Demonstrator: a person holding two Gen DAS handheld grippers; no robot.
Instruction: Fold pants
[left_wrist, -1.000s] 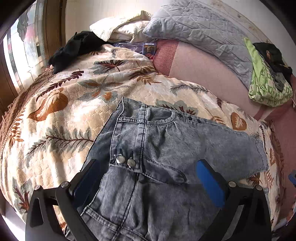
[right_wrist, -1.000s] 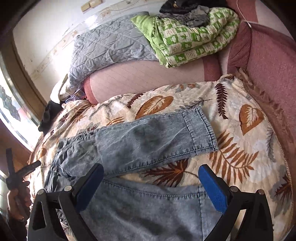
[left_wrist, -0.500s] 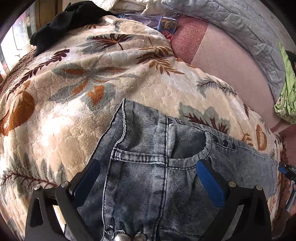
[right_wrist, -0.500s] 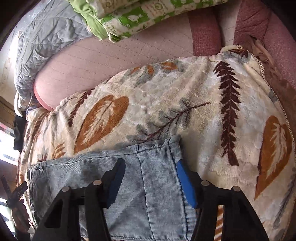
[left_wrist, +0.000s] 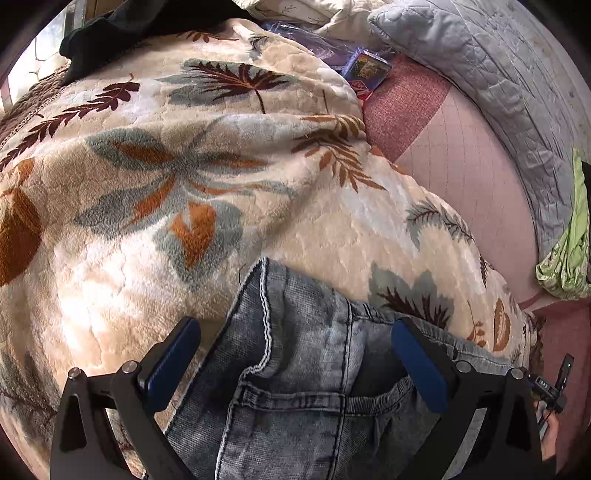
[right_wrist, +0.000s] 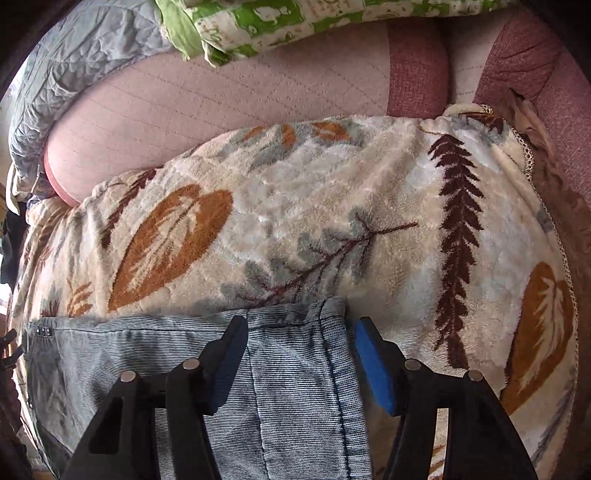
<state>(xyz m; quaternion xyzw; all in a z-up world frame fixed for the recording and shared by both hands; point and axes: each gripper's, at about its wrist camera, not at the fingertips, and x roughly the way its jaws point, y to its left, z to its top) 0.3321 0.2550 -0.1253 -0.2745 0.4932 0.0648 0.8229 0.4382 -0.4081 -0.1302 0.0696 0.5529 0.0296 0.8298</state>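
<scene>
While both grippers have dropped closer, left fingers (left_wrist: 295, 363) wide astride jeans (left_wrist: 310, 369) waistband, right fingers (right_wrist: 301, 350) narrowed, unclamped, astride hem

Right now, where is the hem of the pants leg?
In the right wrist view the hem lies at bottom centre on the leaf blanket, between the fingers of the right gripper, nearer the blue right pad.

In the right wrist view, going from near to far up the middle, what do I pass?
Right gripper → jeans leg hem → leaf-print blanket → pink quilted cushion → green patterned bedding.
</scene>
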